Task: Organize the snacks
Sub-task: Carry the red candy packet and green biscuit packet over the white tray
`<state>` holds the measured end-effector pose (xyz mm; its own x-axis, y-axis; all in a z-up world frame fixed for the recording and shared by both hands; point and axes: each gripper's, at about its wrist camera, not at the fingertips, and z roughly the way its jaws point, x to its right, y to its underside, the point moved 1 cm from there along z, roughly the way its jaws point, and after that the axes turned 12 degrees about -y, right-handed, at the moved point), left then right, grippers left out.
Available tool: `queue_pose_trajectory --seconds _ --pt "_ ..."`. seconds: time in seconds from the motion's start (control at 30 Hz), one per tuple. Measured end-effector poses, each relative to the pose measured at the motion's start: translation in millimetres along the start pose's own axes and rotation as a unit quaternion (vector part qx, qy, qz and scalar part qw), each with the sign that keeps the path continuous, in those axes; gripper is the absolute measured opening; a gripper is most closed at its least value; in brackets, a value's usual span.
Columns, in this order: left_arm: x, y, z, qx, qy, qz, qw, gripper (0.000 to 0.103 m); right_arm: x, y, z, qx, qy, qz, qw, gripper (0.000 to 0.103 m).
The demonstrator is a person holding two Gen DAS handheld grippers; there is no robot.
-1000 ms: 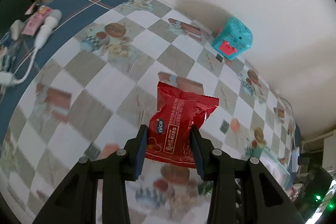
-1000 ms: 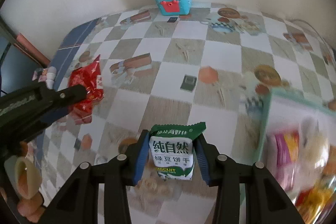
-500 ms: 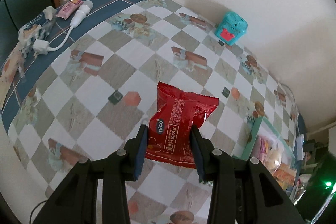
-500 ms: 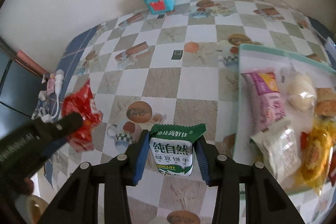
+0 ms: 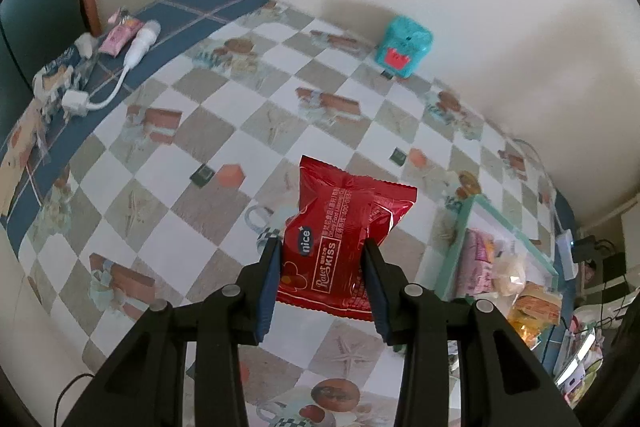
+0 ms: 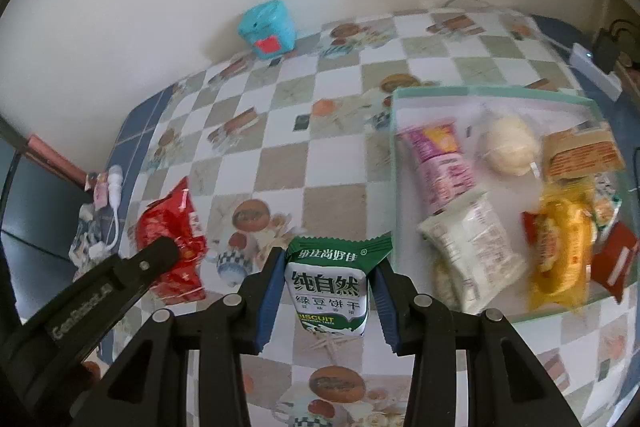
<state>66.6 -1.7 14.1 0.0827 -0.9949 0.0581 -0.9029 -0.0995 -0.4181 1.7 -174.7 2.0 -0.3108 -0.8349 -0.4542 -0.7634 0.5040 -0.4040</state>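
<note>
My left gripper is shut on a red snack packet and carries it above the checkered tablecloth. From the right wrist view, the same red packet and the left gripper's finger show at the left. My right gripper is shut on a green and white biscuit packet, held in the air. A clear tray with a green rim lies to the right and holds several wrapped snacks; the tray's rim also shows at the right of the left wrist view.
A teal toy box stands by the back wall, also seen as the teal box. A white charger cable and small items lie on the blue border at the left. A power strip sits at the far right.
Both grippers rose and shifted toward the tray, each still holding its packet. The tray came fully into the right wrist view and entered the left wrist view.
</note>
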Motion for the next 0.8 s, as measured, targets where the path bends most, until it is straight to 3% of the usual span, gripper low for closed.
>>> queue_pose_trajectory --seconds 0.33,0.8 --pt "17.8 3.7 -17.5 0.028 -0.002 0.022 0.9994 0.041 23.5 -11.7 -32.4 0.037 0.014 0.028 0.999 0.045" --pt "50.4 18.0 -22.0 0.029 0.004 0.063 0.9976 0.041 79.9 -20.9 -71.2 0.085 0.041 0.093 0.991 0.045"
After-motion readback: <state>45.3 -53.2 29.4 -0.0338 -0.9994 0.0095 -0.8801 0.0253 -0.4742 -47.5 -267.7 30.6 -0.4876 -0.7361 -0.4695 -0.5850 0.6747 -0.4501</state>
